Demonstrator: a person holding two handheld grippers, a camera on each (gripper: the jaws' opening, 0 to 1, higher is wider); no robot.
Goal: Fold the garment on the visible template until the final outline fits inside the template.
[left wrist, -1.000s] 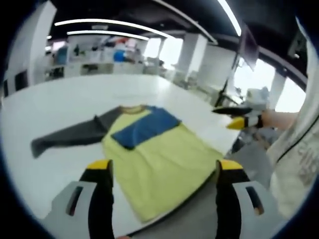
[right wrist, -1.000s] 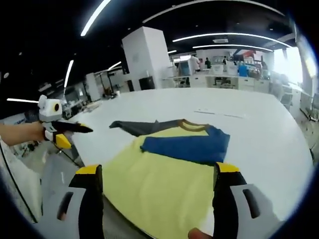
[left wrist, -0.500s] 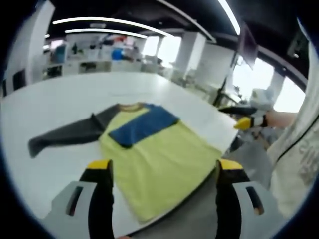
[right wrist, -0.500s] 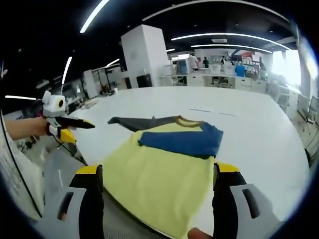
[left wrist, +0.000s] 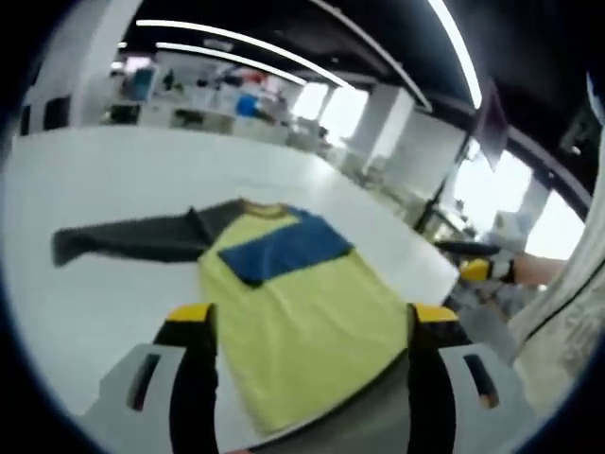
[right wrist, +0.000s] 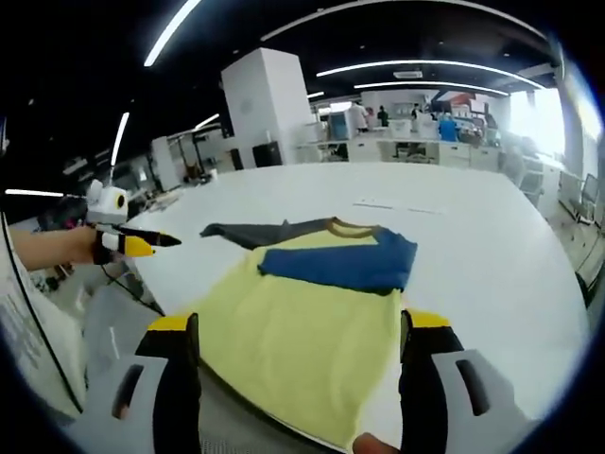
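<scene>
Both grippers' jaws wide, empty; next, pinch dark sleeve (left wrist: 128, 241) cuff, fold flat across yellow shirt (left wrist: 302, 322) on table (left wrist: 95, 170).

Yellow garment (left wrist: 302, 322) on white table (left wrist: 85, 293) (blue sleeve folded), jaws apart

Hardware: two hand-held claws, black jaws with yellow tips.
Left claw (left wrist: 308, 317): two black jaws, yellow caps at the tips, pale grey housings with dark slots at the base. Right claw (right wrist: 301, 326): same build; seen from the left claw's camera (left wrist: 475, 262) it has a black pointed jaw over a yellow block. Person wears a white garment (left wrist: 572, 317) with thin dark line markings.
</scene>
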